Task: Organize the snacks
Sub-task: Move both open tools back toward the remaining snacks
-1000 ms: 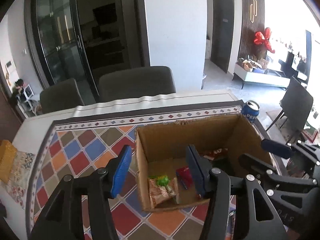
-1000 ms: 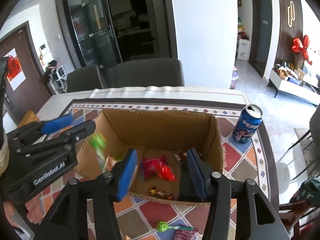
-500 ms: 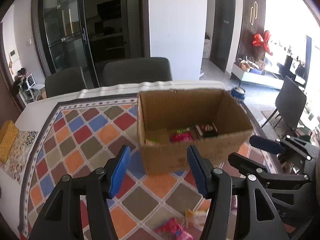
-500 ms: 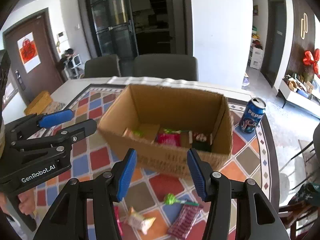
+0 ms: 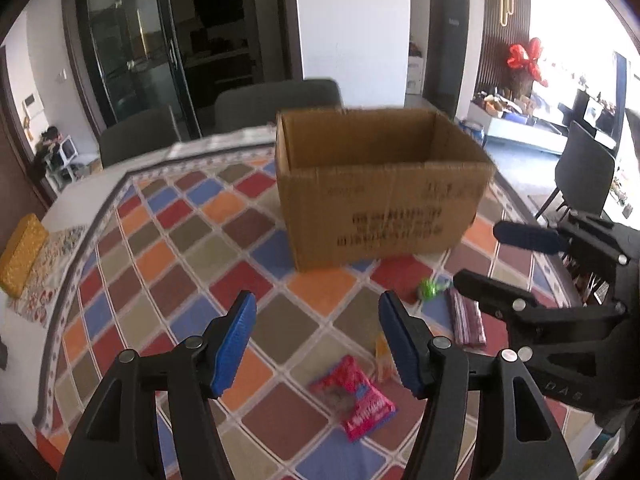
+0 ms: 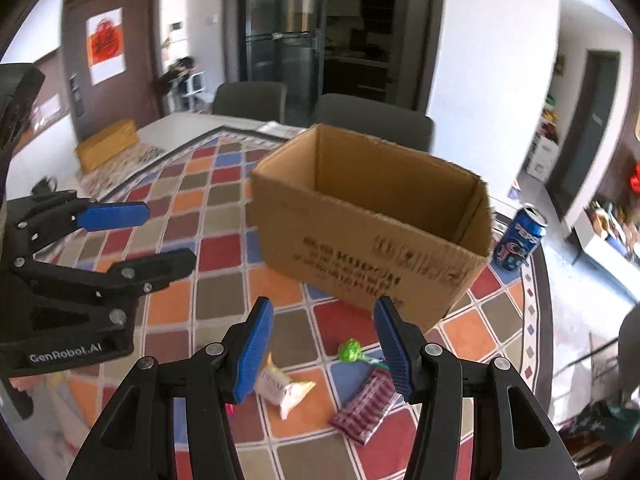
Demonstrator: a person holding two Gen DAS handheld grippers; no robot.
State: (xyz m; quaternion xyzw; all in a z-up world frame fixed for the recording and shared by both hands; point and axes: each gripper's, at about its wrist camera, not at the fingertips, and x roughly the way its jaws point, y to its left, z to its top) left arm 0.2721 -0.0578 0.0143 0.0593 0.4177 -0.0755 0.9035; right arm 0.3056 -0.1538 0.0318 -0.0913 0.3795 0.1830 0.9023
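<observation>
An open cardboard box [image 5: 380, 184] [image 6: 372, 232] stands on the checkered tablecloth. In front of it lie loose snacks: a green lollipop [image 6: 350, 350] [image 5: 432, 288], a dark red striped packet [image 6: 366, 406] [image 5: 466, 316], a white and yellow packet [image 6: 282, 390] and a pink packet [image 5: 354, 398]. My left gripper [image 5: 316, 344] is open and empty above the cloth, near the pink packet. My right gripper [image 6: 324, 354] is open and empty above the lollipop and white packet. Each gripper shows in the other's view, the right [image 5: 496, 260] and the left [image 6: 160, 236].
A blue Pepsi can [image 6: 520, 238] stands right of the box. A yellow box [image 5: 22, 256] [image 6: 106, 148] lies on a patterned cloth at the table's left. Grey chairs [image 5: 276, 100] stand behind the table, another chair [image 5: 584, 176] to the right.
Both grippers have pulled back and down from over the box toward the near side of the table. The box's inside is now hidden and the loose snacks have come into view.
</observation>
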